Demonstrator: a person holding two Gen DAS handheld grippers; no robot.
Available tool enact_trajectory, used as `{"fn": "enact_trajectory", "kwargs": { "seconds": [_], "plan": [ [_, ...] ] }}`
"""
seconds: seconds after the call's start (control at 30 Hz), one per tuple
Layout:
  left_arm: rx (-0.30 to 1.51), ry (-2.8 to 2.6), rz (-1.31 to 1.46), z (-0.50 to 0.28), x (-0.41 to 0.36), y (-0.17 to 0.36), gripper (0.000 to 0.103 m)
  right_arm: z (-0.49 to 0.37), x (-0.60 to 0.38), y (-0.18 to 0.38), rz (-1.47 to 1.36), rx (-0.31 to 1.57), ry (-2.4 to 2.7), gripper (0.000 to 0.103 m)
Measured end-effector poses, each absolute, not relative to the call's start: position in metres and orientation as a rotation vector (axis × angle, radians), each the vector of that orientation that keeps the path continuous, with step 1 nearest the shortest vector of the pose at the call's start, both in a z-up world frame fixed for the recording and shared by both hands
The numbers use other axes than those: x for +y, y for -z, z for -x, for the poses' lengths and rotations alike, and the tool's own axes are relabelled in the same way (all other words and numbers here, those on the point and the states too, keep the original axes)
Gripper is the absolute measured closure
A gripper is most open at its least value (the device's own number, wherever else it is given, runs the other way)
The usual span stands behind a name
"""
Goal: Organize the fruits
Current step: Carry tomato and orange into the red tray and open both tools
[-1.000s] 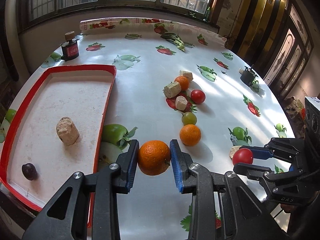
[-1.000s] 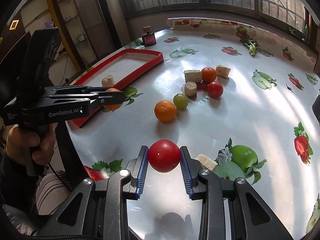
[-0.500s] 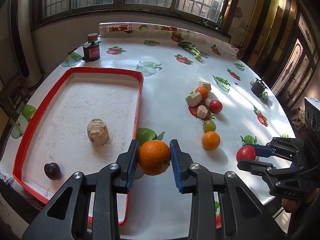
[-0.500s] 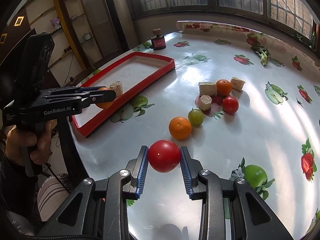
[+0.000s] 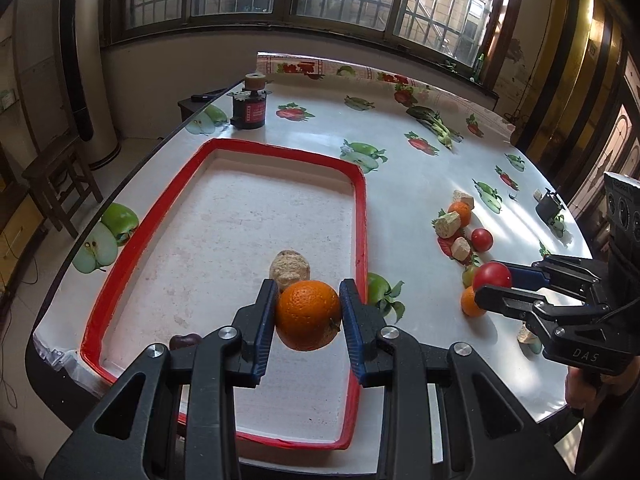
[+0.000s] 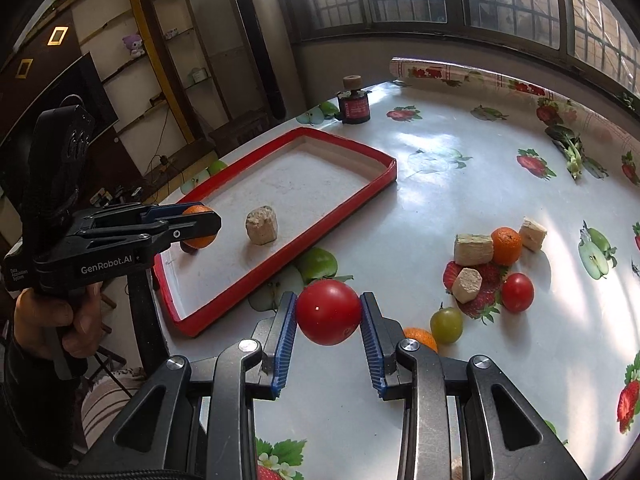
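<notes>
My left gripper (image 5: 308, 316) is shut on an orange (image 5: 309, 314) and hangs over the near part of the red-rimmed tray (image 5: 362, 216). A beige block (image 5: 289, 269) and a dark plum (image 5: 184, 340) lie in that tray. My right gripper (image 6: 328, 314) is shut on a red tomato (image 6: 329, 312), above the table just right of the tray (image 6: 280, 258). In the right wrist view the left gripper (image 6: 200, 226) holds its orange (image 6: 197, 227) over the tray's near end. On the table remain two oranges (image 6: 506, 245), a red tomato (image 6: 517, 292), a green tomato (image 6: 446, 324) and beige blocks (image 6: 473, 249).
A small dark jar with a cork lid (image 5: 250, 104) stands beyond the tray at the table's far left. Another small dark object (image 5: 549, 206) sits at the far right edge. A rolled-up end of the fruit-print tablecloth (image 6: 480, 76) lies at the far side. A hand (image 6: 52, 320) grips the left tool.
Both grippers have moved left with their fruit. The left one has gone from beside the tray to over its near part; the right one now hangs close to the tray's right rim.
</notes>
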State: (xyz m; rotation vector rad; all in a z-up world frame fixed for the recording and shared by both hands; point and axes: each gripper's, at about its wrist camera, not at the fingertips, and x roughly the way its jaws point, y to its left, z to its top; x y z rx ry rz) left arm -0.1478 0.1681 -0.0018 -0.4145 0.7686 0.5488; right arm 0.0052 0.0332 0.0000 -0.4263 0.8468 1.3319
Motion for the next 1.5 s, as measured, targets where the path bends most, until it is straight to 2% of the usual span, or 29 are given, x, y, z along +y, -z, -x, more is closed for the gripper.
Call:
{"fn": "enact_trajectory", "kwargs": {
  "seconds": [0.43, 0.8, 1.37, 1.47, 1.5],
  "plan": [
    [0.759, -0.661, 0.463, 0.171, 0.222, 0.007, 0.074, -0.009, 0.115, -0.004, 0.416, 0.856, -1.395, 0.071],
    [0.803, -0.687, 0.511, 0.163, 0.253, 0.034, 0.074, -0.012, 0.189, 0.030, 0.469, 0.936, -1.389, 0.071],
    [0.866, -0.697, 0.548, 0.159, 0.263, 0.061, 0.073, -0.016, 0.215, 0.060, 0.555, 0.957, -1.347, 0.069],
    [0.884, -0.716, 0.548, 0.159, 0.264, 0.060, 0.064, -0.014, 0.216, 0.060, 0.569, 0.950, -1.345, 0.065],
    [0.889, -0.728, 0.540, 0.160, 0.263, 0.060, 0.060, -0.013, 0.215, 0.059, 0.569, 0.949, -1.343, 0.060]
  ]
}}
